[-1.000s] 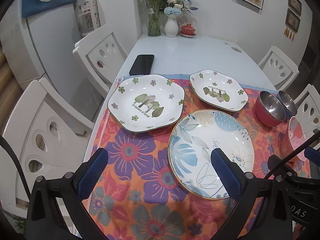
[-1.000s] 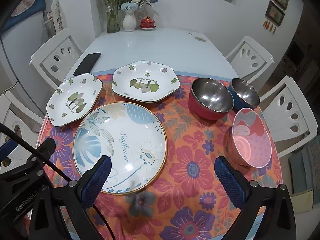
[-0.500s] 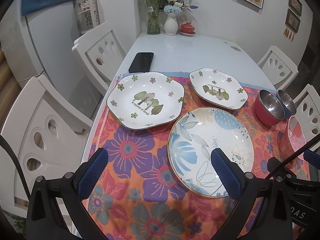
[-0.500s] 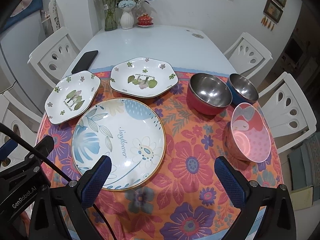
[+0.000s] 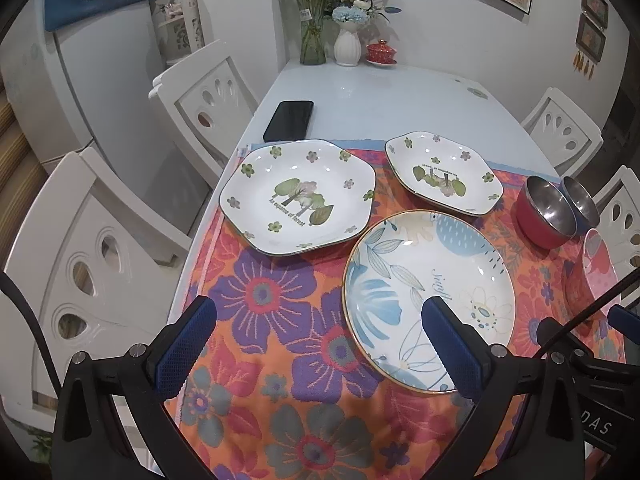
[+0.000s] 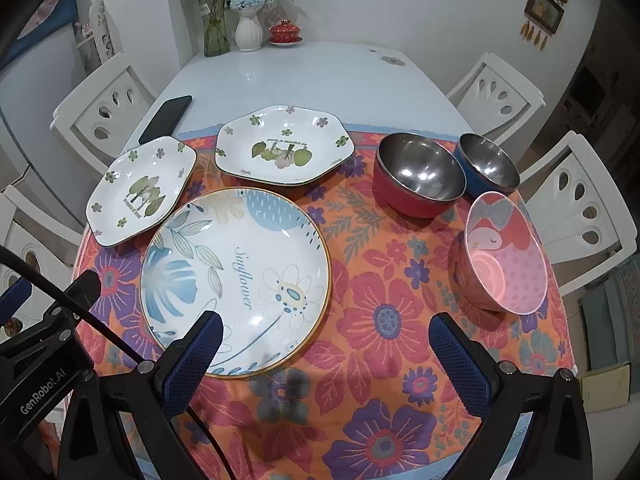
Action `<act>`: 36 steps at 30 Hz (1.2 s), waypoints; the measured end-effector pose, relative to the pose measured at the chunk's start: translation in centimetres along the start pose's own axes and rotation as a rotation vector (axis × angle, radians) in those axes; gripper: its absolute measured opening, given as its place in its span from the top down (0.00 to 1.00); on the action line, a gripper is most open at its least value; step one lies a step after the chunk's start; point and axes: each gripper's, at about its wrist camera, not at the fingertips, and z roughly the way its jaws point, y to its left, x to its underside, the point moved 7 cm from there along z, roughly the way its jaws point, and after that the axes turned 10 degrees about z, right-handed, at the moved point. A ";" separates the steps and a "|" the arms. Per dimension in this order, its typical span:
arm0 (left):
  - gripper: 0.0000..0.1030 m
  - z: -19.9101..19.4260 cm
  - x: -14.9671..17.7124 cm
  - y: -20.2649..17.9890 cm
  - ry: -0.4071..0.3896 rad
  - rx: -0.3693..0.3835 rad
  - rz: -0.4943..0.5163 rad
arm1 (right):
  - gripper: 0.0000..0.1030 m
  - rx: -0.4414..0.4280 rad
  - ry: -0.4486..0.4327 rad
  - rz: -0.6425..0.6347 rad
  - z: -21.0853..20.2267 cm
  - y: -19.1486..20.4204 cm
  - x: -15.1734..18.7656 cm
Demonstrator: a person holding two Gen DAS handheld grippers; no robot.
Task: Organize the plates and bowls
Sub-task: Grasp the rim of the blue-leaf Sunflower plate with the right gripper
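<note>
A white bench [image 6: 320, 80] carries a flowered cloth [image 6: 380, 320] at its near end, and all the dishes sit on that cloth. At the far left edge a black phone [image 5: 289, 120] lies on the bare bench top, just beyond the cloth. Next to it, on the cloth's left side, rests a six-sided white plate with a tree picture [image 5: 298, 196]. The left gripper [image 5: 320, 344] hovers above the cloth in front of this plate, its jaws wide apart and holding nothing; the right-hand finger overlaps the view of the big round plate.

That round plate with blue leaves and a sunflower [image 6: 236, 276] lies flat in the middle near part of the cloth, its rim close beside the tree plate. Behind it sits a second six-sided white plate [image 6: 285, 146], apart from the others.

To the right, a red bowl with a steel inside [image 6: 418, 174] stands upright, touching a blue bowl with a steel inside [image 6: 488, 162] just beyond it. Nearer and further right, a pink bowl with a cartoon face [image 6: 504, 256] stands alone near the cloth's right edge. The right gripper [image 6: 324, 360] hangs over the near edge of the cloth, jaws spread wide and empty, its left finger over the round plate's near rim.

At the far end of the bench stand a glass vase of flowers [image 6: 216, 20], a white vase [image 6: 249, 34] and a red lidded cup [image 6: 285, 33]. White chairs [image 6: 496, 96] stand around the bench.
</note>
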 end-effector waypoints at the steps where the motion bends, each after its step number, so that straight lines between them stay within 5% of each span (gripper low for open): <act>1: 0.01 0.0 0.0 0.0 0.000 0.000 -0.001 | 0.00 0.001 0.001 0.000 0.1 0.0 0.0; 20: 0.01 3.6 0.0 -0.6 0.045 0.042 0.035 | 0.03 -0.027 0.031 0.016 3.5 -1.9 -2.8; 23: 0.01 5.3 0.1 -1.1 0.069 0.071 0.039 | 0.18 -0.072 0.084 0.023 5.6 -1.6 -2.7; 28: 0.05 7.6 0.6 -1.7 0.107 0.080 0.056 | 0.29 -0.109 0.150 0.053 9.1 -1.3 -2.5; 36: 0.38 10.8 2.1 -1.8 0.191 0.134 0.012 | 0.52 -0.164 0.179 0.054 12.6 -0.8 -3.1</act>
